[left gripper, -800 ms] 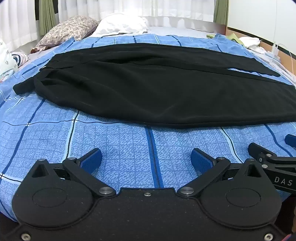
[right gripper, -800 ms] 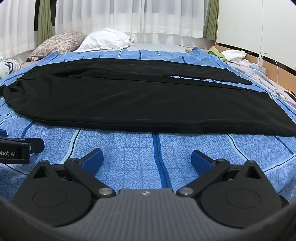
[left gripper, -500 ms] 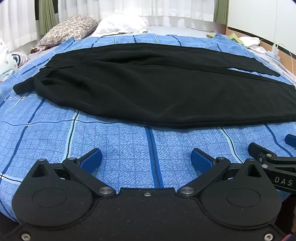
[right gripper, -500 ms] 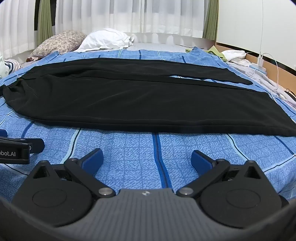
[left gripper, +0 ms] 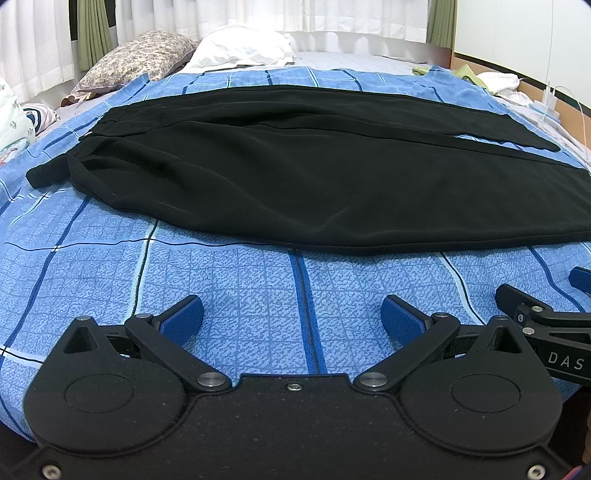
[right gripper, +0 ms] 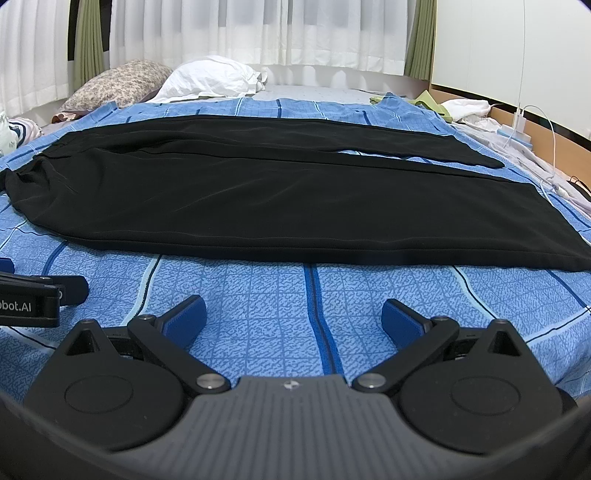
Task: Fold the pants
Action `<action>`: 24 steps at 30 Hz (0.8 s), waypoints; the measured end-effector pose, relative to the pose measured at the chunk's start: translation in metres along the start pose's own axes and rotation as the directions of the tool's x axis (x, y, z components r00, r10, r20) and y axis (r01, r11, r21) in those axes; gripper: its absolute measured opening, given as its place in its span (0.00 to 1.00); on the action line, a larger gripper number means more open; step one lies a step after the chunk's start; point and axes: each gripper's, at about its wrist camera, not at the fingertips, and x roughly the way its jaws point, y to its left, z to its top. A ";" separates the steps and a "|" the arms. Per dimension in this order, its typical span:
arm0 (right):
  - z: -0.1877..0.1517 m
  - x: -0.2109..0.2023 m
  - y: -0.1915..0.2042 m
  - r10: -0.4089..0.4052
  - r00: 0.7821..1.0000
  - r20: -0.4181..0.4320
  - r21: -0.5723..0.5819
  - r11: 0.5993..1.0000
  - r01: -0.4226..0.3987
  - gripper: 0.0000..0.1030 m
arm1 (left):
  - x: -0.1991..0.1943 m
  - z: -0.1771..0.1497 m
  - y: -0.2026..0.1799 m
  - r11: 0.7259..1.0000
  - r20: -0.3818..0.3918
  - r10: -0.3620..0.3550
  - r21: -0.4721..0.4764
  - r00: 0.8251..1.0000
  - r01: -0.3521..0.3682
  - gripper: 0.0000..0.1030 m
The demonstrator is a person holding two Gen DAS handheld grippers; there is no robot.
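Blue-padded fingers of the left tool [left gripper: 291,319] spread wide, holding nothing, hovering low over the blue checked bedspread [left gripper: 258,291]. Same for the right tool [right gripper: 293,319]: spread wide, empty, just above the same bedspread [right gripper: 258,291]. Side by side, with the right tool's black finger [left gripper: 517,301] poking in at the right edge of the left wrist view and the left tool's finger [right gripper: 70,290] at the left edge of the right wrist view. Ahead of both, beyond a bare strip of bedspread, black pants [left gripper: 314,166] [right gripper: 277,199] lying flat across the bed, waist end to the left, leg ends to the right, one leg slightly behind the other. Farther off, a floral pillow [right gripper: 118,86] and a white pillow [right gripper: 210,81], then white curtains [right gripper: 258,33].
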 end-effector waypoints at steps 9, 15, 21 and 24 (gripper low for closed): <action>0.000 0.000 0.000 0.000 1.000 0.000 0.000 1.000 0.000 1.00 | 0.000 0.000 0.000 1.000 0.000 0.001 0.000 1.000 -0.001 1.00; 0.000 0.000 0.000 0.000 1.000 0.000 -0.001 1.000 0.000 1.00 | 0.000 0.001 0.002 1.000 -0.001 0.001 0.001 1.000 -0.001 1.00; 0.000 0.000 0.001 0.000 1.000 -0.001 -0.001 1.000 0.000 1.00 | 0.001 0.001 0.003 1.000 -0.002 0.001 0.000 1.000 -0.001 1.00; 0.000 0.000 0.001 0.000 1.000 0.000 -0.001 1.000 0.000 1.00 | 0.000 0.000 0.002 1.000 -0.001 0.001 0.001 1.000 -0.001 1.00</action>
